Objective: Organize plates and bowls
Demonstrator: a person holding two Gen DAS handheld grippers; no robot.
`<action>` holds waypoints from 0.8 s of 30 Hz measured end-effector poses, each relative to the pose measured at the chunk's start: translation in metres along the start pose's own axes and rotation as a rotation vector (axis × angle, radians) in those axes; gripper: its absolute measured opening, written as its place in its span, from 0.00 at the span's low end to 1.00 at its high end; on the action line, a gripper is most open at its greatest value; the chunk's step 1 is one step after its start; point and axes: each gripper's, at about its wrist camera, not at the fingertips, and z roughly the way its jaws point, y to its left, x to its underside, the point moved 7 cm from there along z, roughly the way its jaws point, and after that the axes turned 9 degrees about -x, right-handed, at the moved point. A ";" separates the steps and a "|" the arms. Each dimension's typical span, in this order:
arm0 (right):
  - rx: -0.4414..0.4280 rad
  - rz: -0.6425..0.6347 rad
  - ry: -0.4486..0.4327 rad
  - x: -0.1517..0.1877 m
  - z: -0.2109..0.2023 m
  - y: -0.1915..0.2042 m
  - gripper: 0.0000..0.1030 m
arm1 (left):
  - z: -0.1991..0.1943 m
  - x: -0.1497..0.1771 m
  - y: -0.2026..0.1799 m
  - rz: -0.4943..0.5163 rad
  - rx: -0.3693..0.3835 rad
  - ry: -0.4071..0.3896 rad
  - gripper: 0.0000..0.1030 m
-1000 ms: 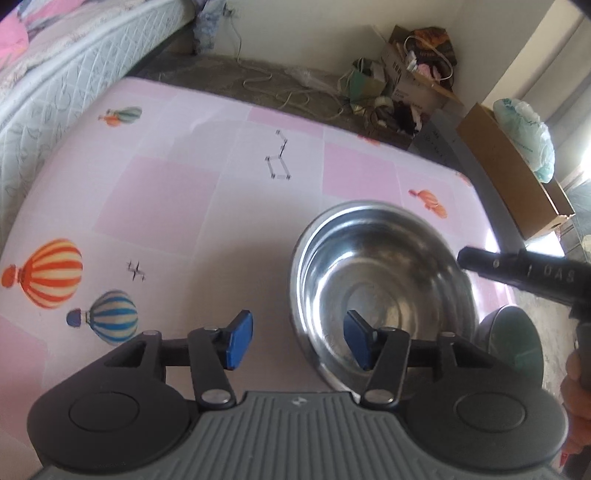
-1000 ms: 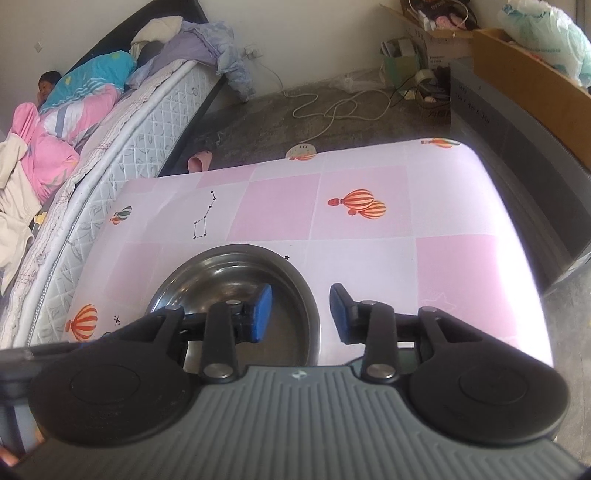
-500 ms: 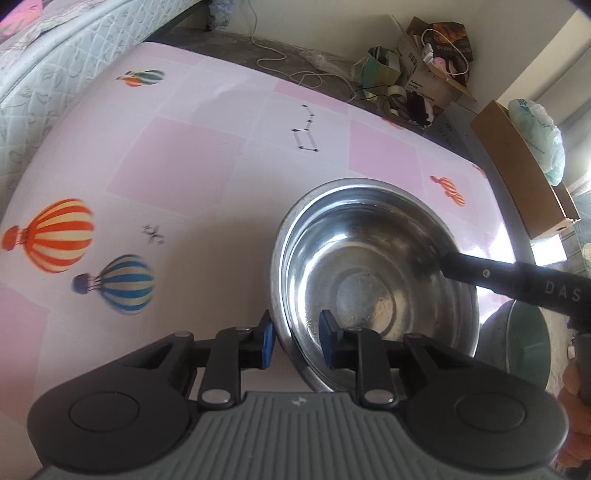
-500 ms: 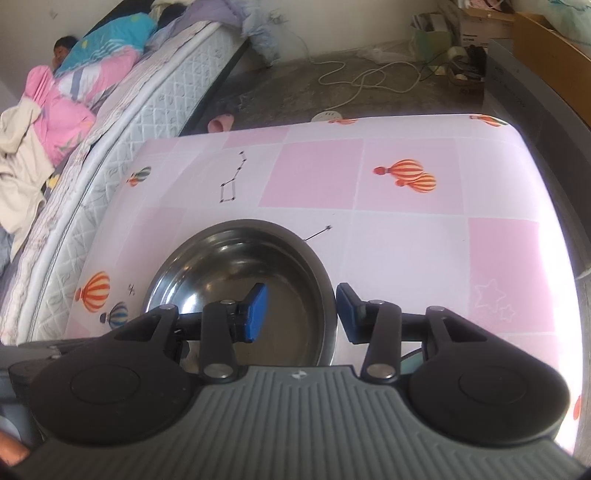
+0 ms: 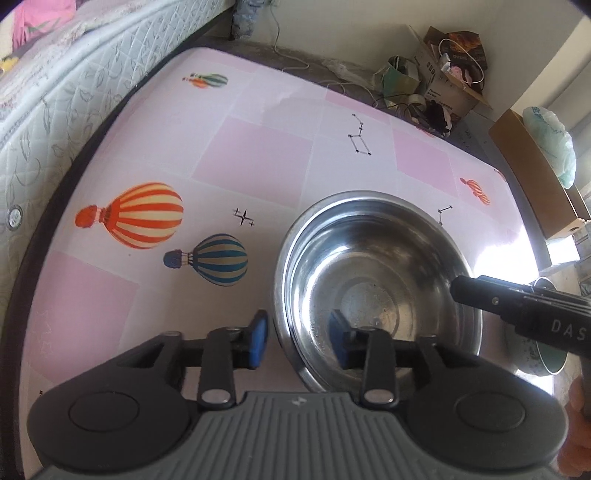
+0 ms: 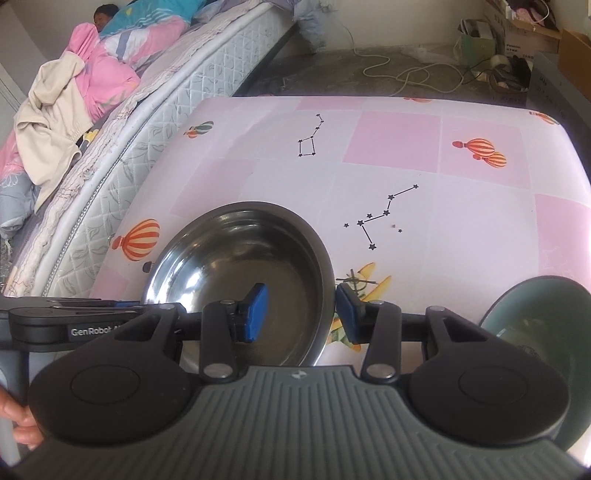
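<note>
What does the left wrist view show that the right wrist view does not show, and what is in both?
Only the left wrist view shows the blue striped balloon print and the right gripper's black body reaching in over the steel bowl's far side.

Only the right wrist view shows the person lying on the bed, the yellow airplane print and most of the green bowl's inside.

Both show the steel bowl, the pink tablecloth, the mattress, and open fingers straddling the steel bowl's rim.
</note>
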 end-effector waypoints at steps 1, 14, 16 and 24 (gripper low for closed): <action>0.001 -0.001 -0.010 0.000 -0.003 -0.001 0.40 | -0.004 0.000 -0.001 0.010 -0.009 -0.018 0.46; -0.024 0.020 -0.154 0.011 -0.099 -0.010 0.41 | -0.086 0.003 -0.033 0.155 -0.047 -0.265 0.70; -0.030 0.033 -0.173 0.017 -0.115 -0.016 0.41 | -0.092 0.005 -0.045 0.181 -0.029 -0.273 0.72; -0.011 0.082 -0.237 0.037 -0.165 -0.052 0.49 | -0.091 0.015 -0.108 0.276 0.045 -0.262 0.74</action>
